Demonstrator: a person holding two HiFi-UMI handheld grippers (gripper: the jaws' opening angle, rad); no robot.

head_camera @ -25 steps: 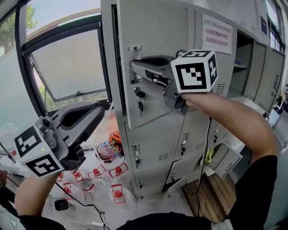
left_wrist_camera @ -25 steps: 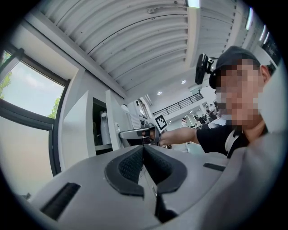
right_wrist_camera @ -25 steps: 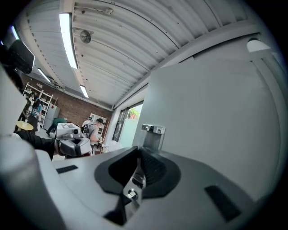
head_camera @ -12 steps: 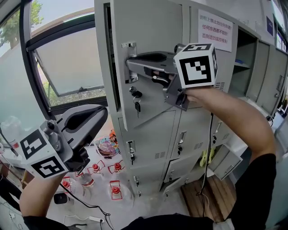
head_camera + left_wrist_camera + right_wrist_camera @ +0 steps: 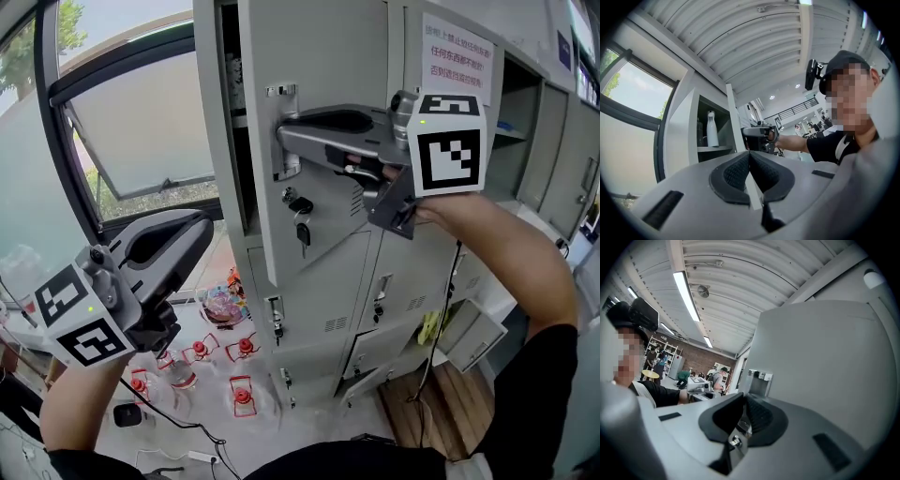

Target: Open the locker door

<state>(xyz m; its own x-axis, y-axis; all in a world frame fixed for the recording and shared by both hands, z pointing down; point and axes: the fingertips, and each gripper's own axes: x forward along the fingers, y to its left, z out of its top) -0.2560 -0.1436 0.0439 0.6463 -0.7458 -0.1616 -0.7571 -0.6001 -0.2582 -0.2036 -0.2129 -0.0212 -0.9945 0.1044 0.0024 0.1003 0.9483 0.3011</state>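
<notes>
The grey locker door (image 5: 323,47) stands partly open, hinged on its right. My right gripper (image 5: 283,139) reaches level across its front and is shut on the metal handle (image 5: 281,94) at its free left edge. In the right gripper view the jaws (image 5: 746,398) are closed, with the handle bracket (image 5: 758,380) at their tips. A bunch of keys (image 5: 302,230) hangs from the lock below. My left gripper (image 5: 199,227) is shut and empty, low left, apart from the locker. Its own view shows closed pads (image 5: 750,157), the door's edge (image 5: 732,122) and a white bottle (image 5: 710,129) on the inner shelf.
More locker doors (image 5: 319,309) stack below, and an open compartment (image 5: 518,122) is at the right. A notice (image 5: 457,52) is stuck on the neighbouring door. Large water bottles with red caps (image 5: 241,398) crowd the floor by the window (image 5: 141,141). A cable (image 5: 439,309) hangs under my right arm.
The door has swung a little wider with my right gripper on its handle, so more of the dark inside shows. The left gripper has hardly shifted.
</notes>
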